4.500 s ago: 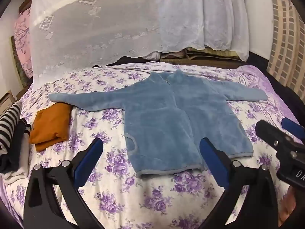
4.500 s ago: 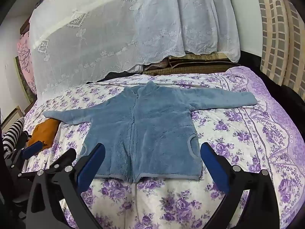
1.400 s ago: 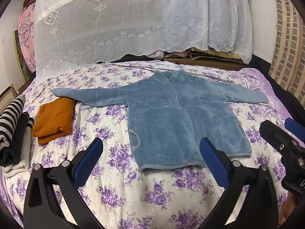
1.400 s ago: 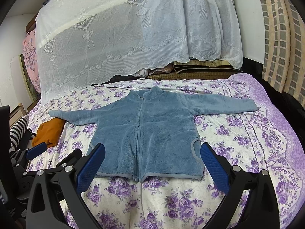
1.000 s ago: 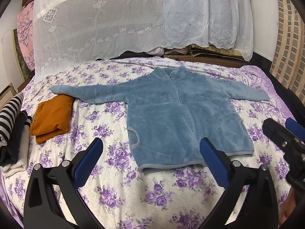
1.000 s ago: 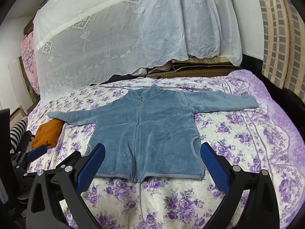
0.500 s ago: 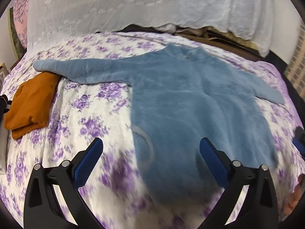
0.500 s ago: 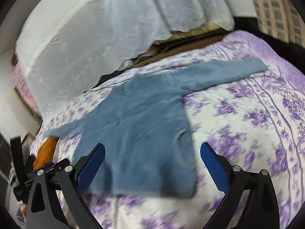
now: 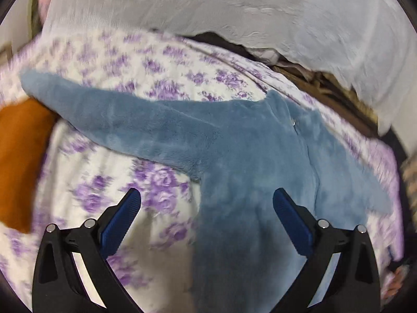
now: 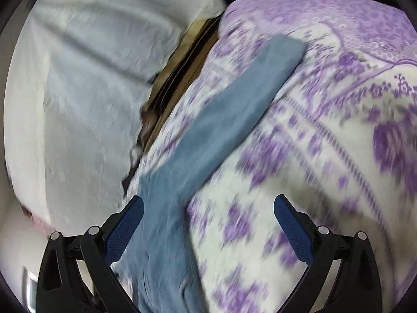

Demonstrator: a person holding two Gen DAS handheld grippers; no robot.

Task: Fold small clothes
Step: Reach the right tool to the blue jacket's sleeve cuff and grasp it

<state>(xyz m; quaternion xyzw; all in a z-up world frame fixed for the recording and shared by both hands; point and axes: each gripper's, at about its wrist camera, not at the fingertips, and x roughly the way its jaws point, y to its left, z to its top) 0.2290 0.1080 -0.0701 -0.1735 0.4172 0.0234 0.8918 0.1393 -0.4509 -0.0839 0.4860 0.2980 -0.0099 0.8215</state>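
A blue fleece jacket (image 9: 250,156) lies flat, front up, on the flowered bed sheet (image 9: 156,70), sleeves spread out. My left gripper (image 9: 206,214) is open and empty, low over the jacket's left armpit, with the left sleeve (image 9: 109,114) stretching away to the left. My right gripper (image 10: 208,219) is open and empty, low over the sheet beside the right sleeve (image 10: 234,109), which runs up to its cuff (image 10: 284,49). Both views are motion-blurred.
A folded orange garment (image 9: 20,156) lies at the left, touching the left cuff. A white lace cover (image 9: 234,7) drapes a stack behind the bed; it also shows in the right wrist view (image 10: 78,78). The purple sheet border (image 10: 365,26) lies at the right.
Both grippers have dropped and moved forward fast, close over the jacket. The left one now faces the left sleeve and shoulder; the right one swung out toward the right sleeve. Both stay open.
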